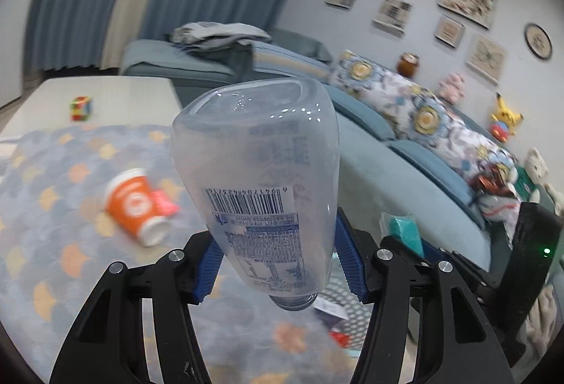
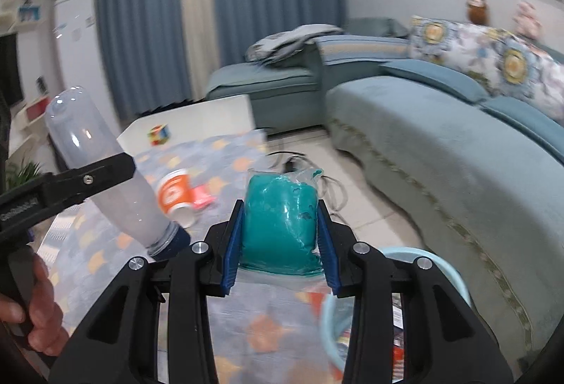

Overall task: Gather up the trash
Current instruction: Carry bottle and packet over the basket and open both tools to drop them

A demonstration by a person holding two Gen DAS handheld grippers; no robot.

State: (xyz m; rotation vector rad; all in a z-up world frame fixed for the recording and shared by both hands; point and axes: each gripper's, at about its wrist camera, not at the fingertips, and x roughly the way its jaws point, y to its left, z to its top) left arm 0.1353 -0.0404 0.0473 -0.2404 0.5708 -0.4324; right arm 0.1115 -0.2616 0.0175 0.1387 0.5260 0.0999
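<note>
My left gripper [image 1: 278, 264] is shut on an empty clear plastic bottle [image 1: 261, 179], cap end down, held above the patterned table cloth. The bottle also shows in the right wrist view [image 2: 105, 169], held by the left gripper [image 2: 84, 183]. My right gripper [image 2: 280, 243] is shut on a clear bag of teal stuff [image 2: 280, 218], also seen in the left wrist view [image 1: 405, 232]. An orange paper cup [image 1: 135, 204] lies on its side on the cloth beside a pink wrapper [image 1: 164, 202]; both show in the right wrist view, the cup [image 2: 174, 195] and the wrapper [image 2: 202, 195].
A pale blue bin [image 2: 437, 264] holding trash sits below my right gripper, beside the teal sofa [image 2: 440, 155]. A puzzle cube [image 1: 81, 107] sits on the white table [image 1: 116, 95]. Cables [image 2: 299, 162] lie on the floor.
</note>
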